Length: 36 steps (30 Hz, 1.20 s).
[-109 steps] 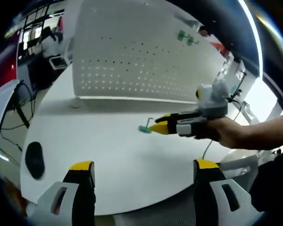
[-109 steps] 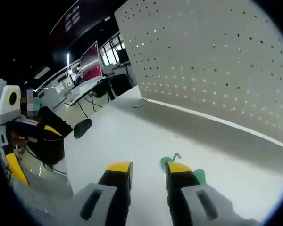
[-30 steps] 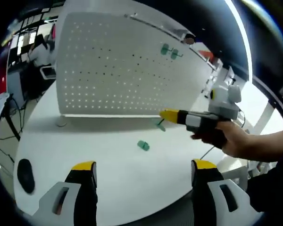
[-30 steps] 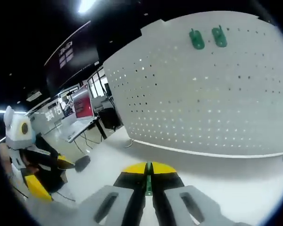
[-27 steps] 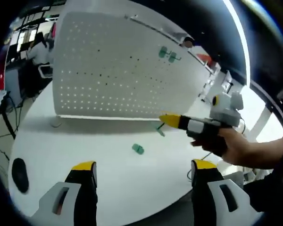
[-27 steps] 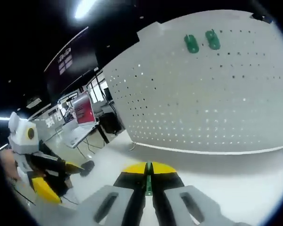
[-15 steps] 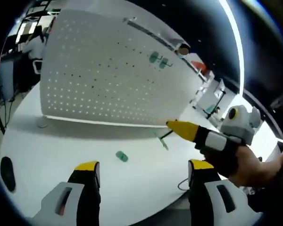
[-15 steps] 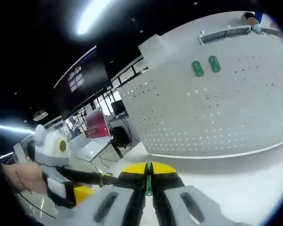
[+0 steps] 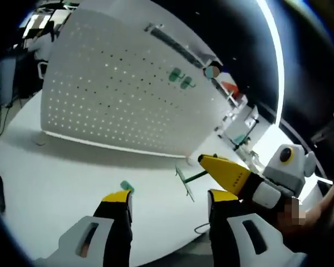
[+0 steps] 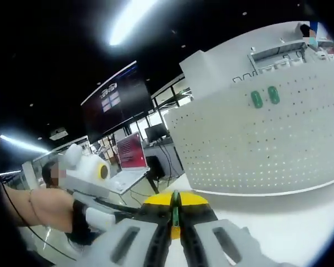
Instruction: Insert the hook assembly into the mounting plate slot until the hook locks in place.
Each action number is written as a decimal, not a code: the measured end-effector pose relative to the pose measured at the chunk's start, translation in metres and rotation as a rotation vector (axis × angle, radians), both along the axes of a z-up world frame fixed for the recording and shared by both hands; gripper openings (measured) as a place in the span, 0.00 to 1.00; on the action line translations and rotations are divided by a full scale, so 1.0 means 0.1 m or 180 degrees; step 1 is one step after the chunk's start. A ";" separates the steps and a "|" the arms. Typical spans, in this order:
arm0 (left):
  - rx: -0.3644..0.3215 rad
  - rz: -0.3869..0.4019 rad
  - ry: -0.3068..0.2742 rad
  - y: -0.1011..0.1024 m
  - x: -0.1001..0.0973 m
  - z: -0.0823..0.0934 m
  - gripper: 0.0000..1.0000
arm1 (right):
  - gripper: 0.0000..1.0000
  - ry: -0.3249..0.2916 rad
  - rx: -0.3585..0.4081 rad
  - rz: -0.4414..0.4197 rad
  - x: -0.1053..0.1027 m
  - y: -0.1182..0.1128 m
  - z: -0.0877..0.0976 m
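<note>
Right tongs (image 10: pixel 175 214) (hook (image 10: pixel 175 209) clamped)

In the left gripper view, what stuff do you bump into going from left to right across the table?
Green piece lying on the table → green hook held in the air → the right tongs, shut on that hook, yellow-tipped.

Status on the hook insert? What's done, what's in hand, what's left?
Done: two green hooks already sit high on the pegboard. In hand: the right gripper is shut on a green hook, held above the table, off the board. Left: carry it to the board, seat it until it locks. A loose green piece lies on the table by the open left gripper.
</note>
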<state>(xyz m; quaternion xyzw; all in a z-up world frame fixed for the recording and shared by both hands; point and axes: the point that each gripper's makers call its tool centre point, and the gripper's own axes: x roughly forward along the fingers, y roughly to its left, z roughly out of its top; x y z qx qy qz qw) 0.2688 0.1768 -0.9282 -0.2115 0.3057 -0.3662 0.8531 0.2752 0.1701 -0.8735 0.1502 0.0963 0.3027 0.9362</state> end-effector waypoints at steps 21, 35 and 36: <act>-0.0627 -0.0011 0.0166 -0.09 -0.09 0.24 0.09 | 0.00 -0.0218 0.0030 -0.0022 -0.06 0.03 0.15; -0.0774 0.0036 0.0222 -0.02 -0.11 0.31 0.02 | 0.00 -0.0333 -0.0032 0.0063 -0.12 0.12 0.21; -0.0721 0.0045 0.0176 -0.01 -0.10 0.30 0.02 | 0.00 -0.0314 -0.0028 0.0065 -0.12 0.12 0.20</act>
